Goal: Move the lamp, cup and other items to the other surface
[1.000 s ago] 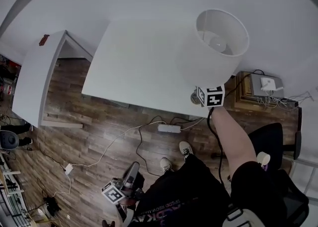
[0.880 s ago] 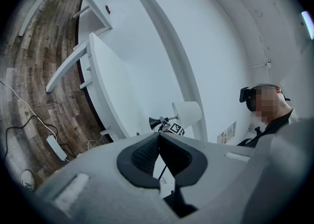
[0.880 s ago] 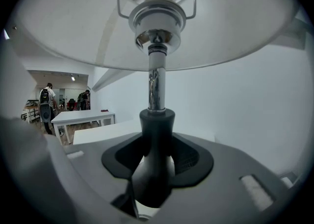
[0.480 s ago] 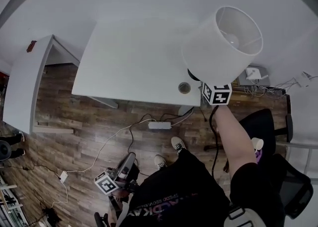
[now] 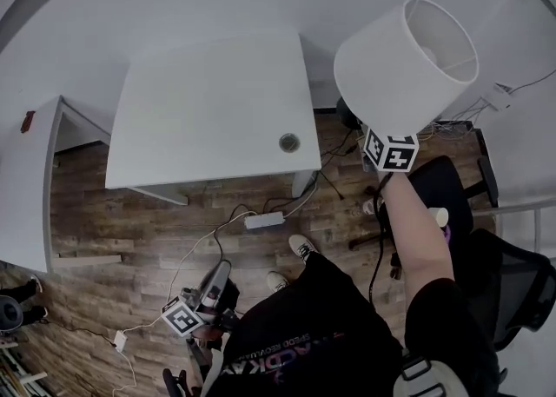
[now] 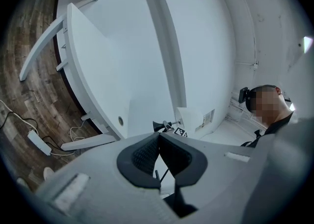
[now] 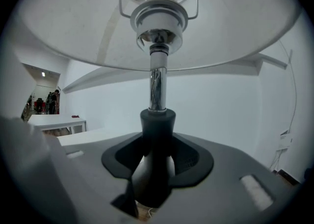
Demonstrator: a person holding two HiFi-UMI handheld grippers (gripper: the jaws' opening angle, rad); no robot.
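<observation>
**Holding the lamp up in the air, clear of the table**

Looking down on the wood-plank floor [image 5: 130, 239] first, stretching out under both grippers. Seeing the big white table [image 5: 208, 100] next, sitting below and to the left of the right gripper [image 7: 156, 152], well apart from it. Spotting a second white surface [image 5: 26, 178] way out beyond the left gripper [image 6: 159, 142], off to its far left.

Holding the lamp [image 5: 408, 56] in mid-air with that right gripper, just past the table's right edge, tilting it so the shade is opening toward the upper right. Clamping the jaws on the lamp's dark cone-shaped foot, with the chrome stem and white shade rising straight above the pads in the right gripper view.

Noticing a black office chair [image 5: 452, 187] just below the right gripper. Hanging the left gripper low beside the person's legs, pads pressing together at the tips, gripping nothing.

Also catching a power strip [image 5: 265, 220] on the floor between the two grippers, and a small round thing [image 5: 289, 142] on the table near its front right corner, left of the right gripper. Not managing to tell whether that's the cup.
</observation>
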